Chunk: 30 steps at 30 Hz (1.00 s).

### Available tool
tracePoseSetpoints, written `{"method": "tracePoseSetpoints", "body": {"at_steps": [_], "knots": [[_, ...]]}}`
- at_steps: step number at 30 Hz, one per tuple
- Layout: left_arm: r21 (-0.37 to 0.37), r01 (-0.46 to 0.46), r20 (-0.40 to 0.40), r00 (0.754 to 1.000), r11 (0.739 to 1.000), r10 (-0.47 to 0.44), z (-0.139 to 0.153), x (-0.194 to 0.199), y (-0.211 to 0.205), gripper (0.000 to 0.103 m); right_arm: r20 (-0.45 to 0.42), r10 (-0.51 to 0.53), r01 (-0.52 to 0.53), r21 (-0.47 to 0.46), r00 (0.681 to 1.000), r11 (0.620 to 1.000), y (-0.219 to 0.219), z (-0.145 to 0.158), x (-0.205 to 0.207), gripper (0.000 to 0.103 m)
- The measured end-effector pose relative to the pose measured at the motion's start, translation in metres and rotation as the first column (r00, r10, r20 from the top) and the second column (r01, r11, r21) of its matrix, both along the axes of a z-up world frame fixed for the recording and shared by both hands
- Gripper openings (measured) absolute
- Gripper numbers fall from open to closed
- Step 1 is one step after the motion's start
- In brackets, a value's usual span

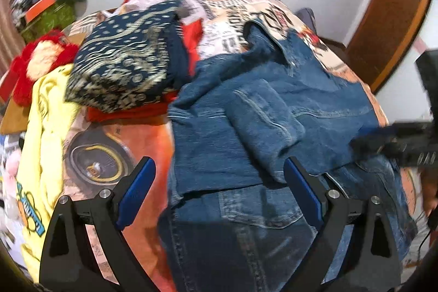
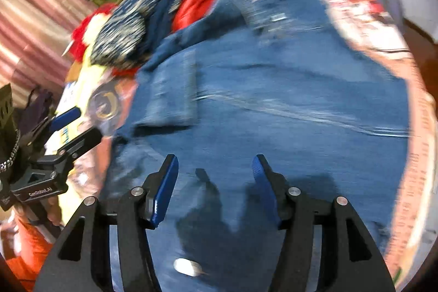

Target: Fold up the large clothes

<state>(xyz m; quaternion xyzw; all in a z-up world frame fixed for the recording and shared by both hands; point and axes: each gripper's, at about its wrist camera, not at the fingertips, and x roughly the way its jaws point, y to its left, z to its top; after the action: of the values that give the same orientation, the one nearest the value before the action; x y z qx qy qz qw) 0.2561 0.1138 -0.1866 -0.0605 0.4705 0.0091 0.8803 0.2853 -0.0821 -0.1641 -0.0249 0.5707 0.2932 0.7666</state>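
With both my left fingers (image 1: 219, 190) and right fingers (image 2: 215, 188) spread and gripping nothing over the denim garment (image 1: 273, 111) filling the frame's middle on the bed (image 1: 142, 133), I should pinch matching hem corners before folding.

Denim garment (image 1: 273, 111) spread flat across the bed's printed cover (image 1: 131, 133), open room above it for either claw, heap of patterned navy cloth (image 1: 128, 59) and red fabric (image 1: 137, 111) blocking its far left edge, yellow cloth (image 1: 46, 111) alongside, bare cover strip between.
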Motion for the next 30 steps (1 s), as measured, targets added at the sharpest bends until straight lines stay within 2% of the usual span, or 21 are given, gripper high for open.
{"method": "tracePoseSetpoints", "body": {"at_steps": [5,9,10,12,14,15,16,19,23,26,28,30], "knots": [[0.084,0.084,-0.057,0.995,0.993,-0.08,-0.02,0.019,-0.034,0.095,0.056,-0.165,0.167,-0.026,0.985,0.986,-0.064,0.002,0.015,0.053],[0.15,0.144,-0.089,0.987,0.978,-0.132,-0.041,0.037,-0.056,0.095,0.081,-0.256,0.261,-0.057,0.963,0.964,-0.106,-0.006,0.022,0.053],[0.163,0.151,-0.09,0.986,0.975,-0.138,-0.045,0.041,-0.059,0.094,0.075,-0.276,0.281,-0.066,0.958,0.958,-0.114,-0.011,0.024,0.053],[0.169,0.16,-0.077,0.986,0.973,-0.149,-0.049,0.047,-0.064,0.085,0.048,-0.309,0.312,-0.077,0.95,0.947,-0.126,-0.023,0.028,0.053],[0.135,0.166,-0.075,0.985,0.977,-0.157,-0.05,0.054,-0.066,0.067,0.006,-0.335,0.335,-0.086,0.942,0.938,-0.135,-0.04,0.031,0.053],[0.12,0.154,-0.075,0.986,0.981,-0.146,-0.049,0.056,-0.065,0.066,-0.011,-0.341,0.338,-0.091,0.94,0.937,-0.141,-0.045,0.032,0.053],[0.113,0.138,-0.063,0.989,0.984,-0.131,-0.046,0.059,-0.065,0.059,-0.029,-0.343,0.338,-0.097,0.939,0.936,-0.144,-0.053,0.032,0.053],[0.116,0.103,-0.021,0.995,0.988,-0.101,-0.033,0.064,-0.063,0.031,-0.026,-0.327,0.322,-0.111,0.945,0.94,-0.138,-0.069,0.027,0.054],[0.029,0.051,0.047,0.998,0.998,-0.052,-0.01,0.062,-0.041,0.022,0.012,-0.303,0.302,-0.112,0.953,0.947,-0.129,-0.07,0.022,0.066],[-0.037,0.015,0.092,0.996,0.999,-0.011,0.005,0.053,-0.023,0.02,0.017,-0.301,0.301,-0.115,0.953,0.947,-0.125,-0.07,0.022,0.066],[-0.052,-0.011,0.096,0.995,0.999,0.016,0.008,0.045,-0.011,0.02,0.014,-0.305,0.305,-0.108,0.952,0.946,-0.125,-0.071,0.023,0.066],[-0.061,-0.019,0.047,0.999,0.998,0.022,-0.003,0.04,-0.001,0.021,0.012,-0.308,0.308,-0.1,0.951,0.946,-0.132,-0.074,0.023,0.067]]}}
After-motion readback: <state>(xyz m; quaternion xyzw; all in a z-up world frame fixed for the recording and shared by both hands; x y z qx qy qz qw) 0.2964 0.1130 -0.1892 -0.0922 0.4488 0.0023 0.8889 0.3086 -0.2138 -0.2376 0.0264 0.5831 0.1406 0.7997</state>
